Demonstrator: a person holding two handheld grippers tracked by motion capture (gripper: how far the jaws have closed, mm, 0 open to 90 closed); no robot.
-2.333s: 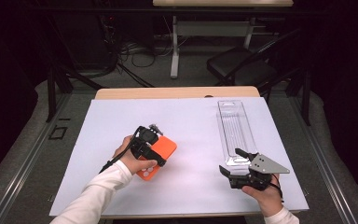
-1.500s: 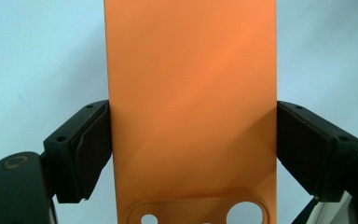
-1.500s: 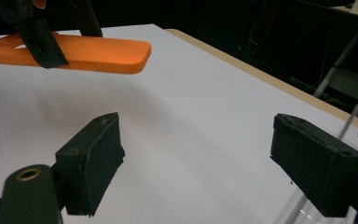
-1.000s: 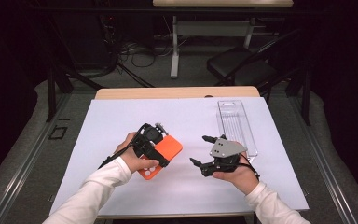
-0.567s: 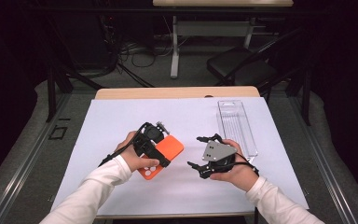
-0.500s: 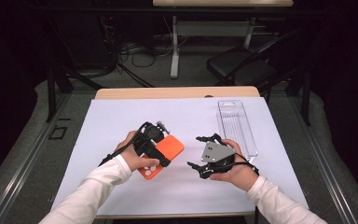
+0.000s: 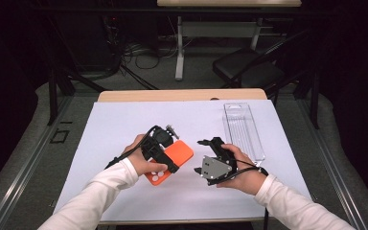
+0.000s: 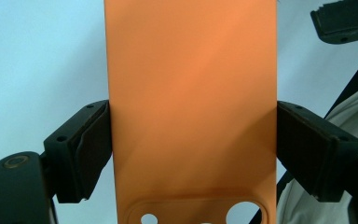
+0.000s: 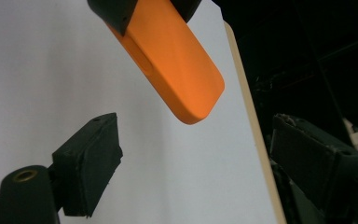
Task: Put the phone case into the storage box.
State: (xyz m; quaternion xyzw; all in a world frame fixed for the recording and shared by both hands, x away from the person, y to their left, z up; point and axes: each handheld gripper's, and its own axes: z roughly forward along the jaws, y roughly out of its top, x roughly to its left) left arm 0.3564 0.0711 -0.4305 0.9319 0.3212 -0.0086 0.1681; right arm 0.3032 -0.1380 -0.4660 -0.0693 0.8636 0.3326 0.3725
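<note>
An orange phone case (image 7: 181,152) with camera cut-outs is held above the white sheet, left of centre. My left gripper (image 7: 162,149) is shut on it, and in the left gripper view both pads (image 8: 91,144) press its long edges (image 8: 191,93). My right gripper (image 7: 202,156) sits just right of the case, tilted on its side and open, with nothing between its pads. In the right gripper view the rounded end of the case (image 9: 186,84) hangs ahead of and above the open right gripper (image 9: 214,158), apart from both pads.
A clear plastic tray (image 7: 242,129) lies lengthwise at the right of the white sheet (image 7: 120,120), which covers a wooden table (image 7: 182,95). A chair (image 7: 249,72) and desk legs stand on the floor beyond.
My right gripper has come leftward from beside the clear tray toward the orange case and turned onto its side. The left gripper has kept still with the case.
</note>
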